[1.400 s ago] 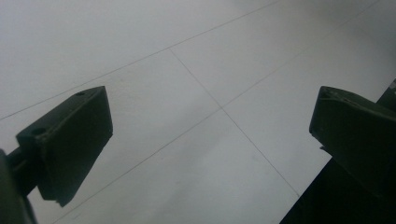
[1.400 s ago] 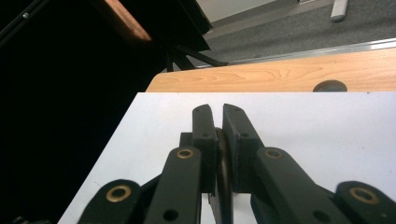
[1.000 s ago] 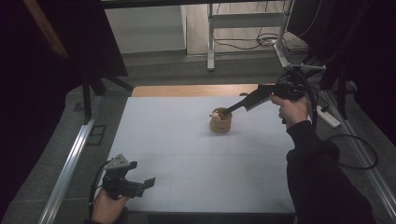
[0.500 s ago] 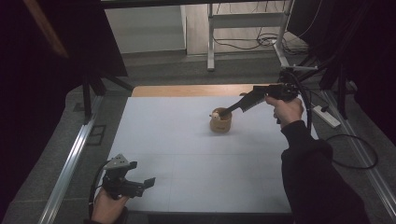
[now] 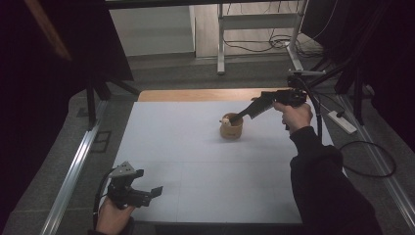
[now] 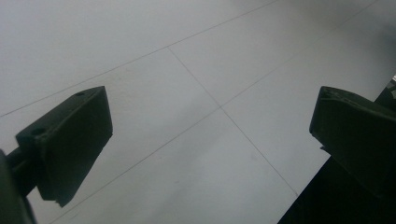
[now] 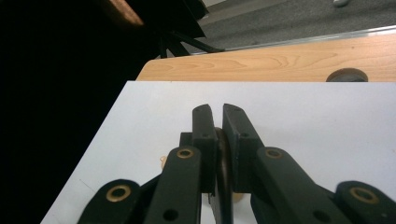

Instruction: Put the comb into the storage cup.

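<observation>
My right tongs [image 5: 238, 116] clamp the wooden cup's [image 5: 231, 128] rim; left tongs [image 5: 155, 191] idle, apart. Next: lift straight, keeping it level.

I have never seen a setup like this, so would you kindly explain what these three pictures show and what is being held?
A person works at a white table with a hand-held two-jaw tool in each hand. One picture looks down from above; the other two come from cameras riding on the tools. The right gripper reaches to a small wooden cup far across the table; in its own view its jaws are closed on the cup's thin wooden rim. Something pale sits inside the cup, too small to identify. The left gripper rests near the front edge, jaws open, holding nothing.
</observation>
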{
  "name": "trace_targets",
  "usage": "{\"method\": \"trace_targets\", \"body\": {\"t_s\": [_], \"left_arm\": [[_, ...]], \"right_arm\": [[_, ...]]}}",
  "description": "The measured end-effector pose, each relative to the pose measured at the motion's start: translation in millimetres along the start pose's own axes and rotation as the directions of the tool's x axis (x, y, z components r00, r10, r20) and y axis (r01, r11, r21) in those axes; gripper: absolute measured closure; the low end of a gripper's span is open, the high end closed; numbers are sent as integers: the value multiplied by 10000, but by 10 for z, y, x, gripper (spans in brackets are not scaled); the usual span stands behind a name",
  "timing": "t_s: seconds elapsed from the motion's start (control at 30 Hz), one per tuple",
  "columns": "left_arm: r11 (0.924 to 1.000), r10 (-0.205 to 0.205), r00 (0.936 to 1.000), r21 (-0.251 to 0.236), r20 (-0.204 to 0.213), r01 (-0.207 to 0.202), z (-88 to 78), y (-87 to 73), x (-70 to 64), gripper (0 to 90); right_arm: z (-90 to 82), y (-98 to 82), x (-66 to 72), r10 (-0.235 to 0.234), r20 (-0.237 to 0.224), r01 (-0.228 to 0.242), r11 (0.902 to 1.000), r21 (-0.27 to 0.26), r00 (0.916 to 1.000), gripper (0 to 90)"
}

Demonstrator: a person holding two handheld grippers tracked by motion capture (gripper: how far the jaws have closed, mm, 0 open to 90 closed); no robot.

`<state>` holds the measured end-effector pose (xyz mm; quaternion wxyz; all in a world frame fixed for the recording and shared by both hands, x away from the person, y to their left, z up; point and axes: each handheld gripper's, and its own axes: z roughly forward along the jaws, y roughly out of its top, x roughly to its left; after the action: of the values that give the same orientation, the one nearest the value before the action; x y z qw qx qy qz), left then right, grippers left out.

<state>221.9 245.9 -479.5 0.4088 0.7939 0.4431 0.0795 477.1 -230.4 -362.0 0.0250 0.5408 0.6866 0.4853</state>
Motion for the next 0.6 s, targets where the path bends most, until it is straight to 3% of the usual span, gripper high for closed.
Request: {"method": "trace_targets", "body": {"t_s": [0.6], "left_arm": [[10000,-24,10000,12,3,24,1,0,4,0]], "right_arm": [[158,-55,-20,116,-47,-115,9997,206,9999,840]]}}
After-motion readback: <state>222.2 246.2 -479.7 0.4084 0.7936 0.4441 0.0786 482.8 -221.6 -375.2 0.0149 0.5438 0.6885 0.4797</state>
